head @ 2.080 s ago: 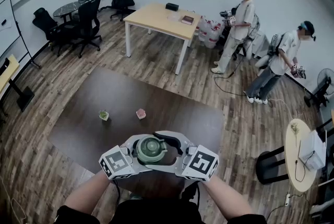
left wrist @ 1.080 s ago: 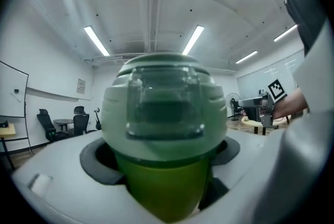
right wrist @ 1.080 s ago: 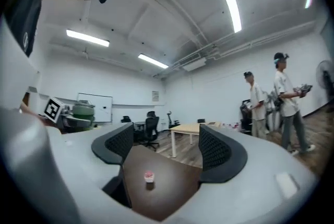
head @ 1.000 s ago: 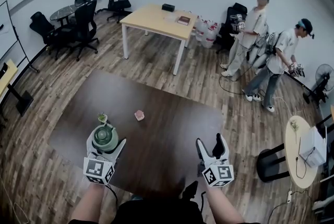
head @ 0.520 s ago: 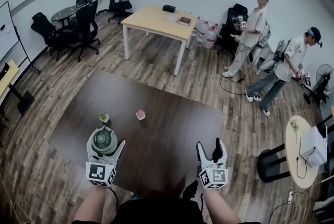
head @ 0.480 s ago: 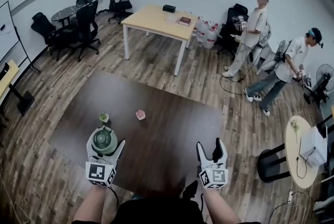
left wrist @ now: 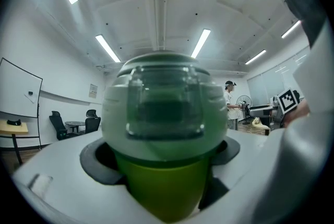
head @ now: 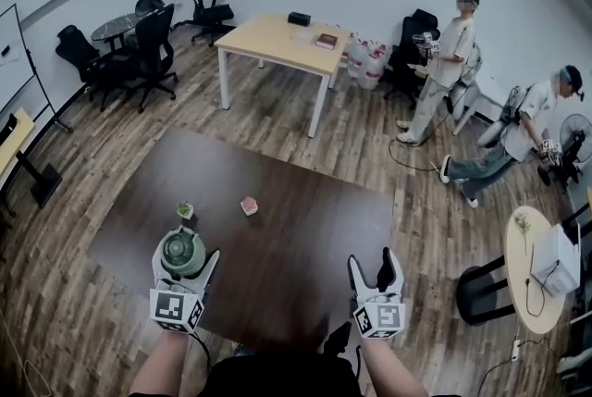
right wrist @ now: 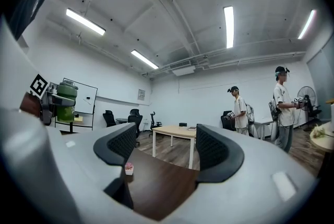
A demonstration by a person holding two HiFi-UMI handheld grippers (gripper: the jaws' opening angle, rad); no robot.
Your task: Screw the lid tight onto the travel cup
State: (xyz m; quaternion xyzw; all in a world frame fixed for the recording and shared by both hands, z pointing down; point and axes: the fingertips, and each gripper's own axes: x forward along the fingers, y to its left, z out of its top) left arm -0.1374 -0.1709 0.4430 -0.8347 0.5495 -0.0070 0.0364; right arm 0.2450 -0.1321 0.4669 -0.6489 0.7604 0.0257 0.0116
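Note:
The travel cup [head: 181,249] has a bright green body and a grey-green domed lid on top. My left gripper [head: 185,256] is shut on its body and holds it upright over the dark table's [head: 296,229] near left part. In the left gripper view the cup [left wrist: 163,113] fills the frame between the dark pads [left wrist: 96,161]. My right gripper [head: 374,264] hovers apart at the near right, open and empty. Its jaws have just closed a little with nothing between them. In the right gripper view [right wrist: 162,147] only tabletop shows between the jaws, and the cup [right wrist: 66,100] shows far left.
A small green pot [head: 185,211] and a small pink object [head: 249,204] sit on the dark table beyond the cup. A light wooden table [head: 282,39], office chairs [head: 139,39], two people [head: 444,62] and a round side table [head: 535,275] stand around.
Two seconds ago both grippers met at the cup in front of me. Since then the left has carried it left and the right has come away to the right. A person behind has bent down.

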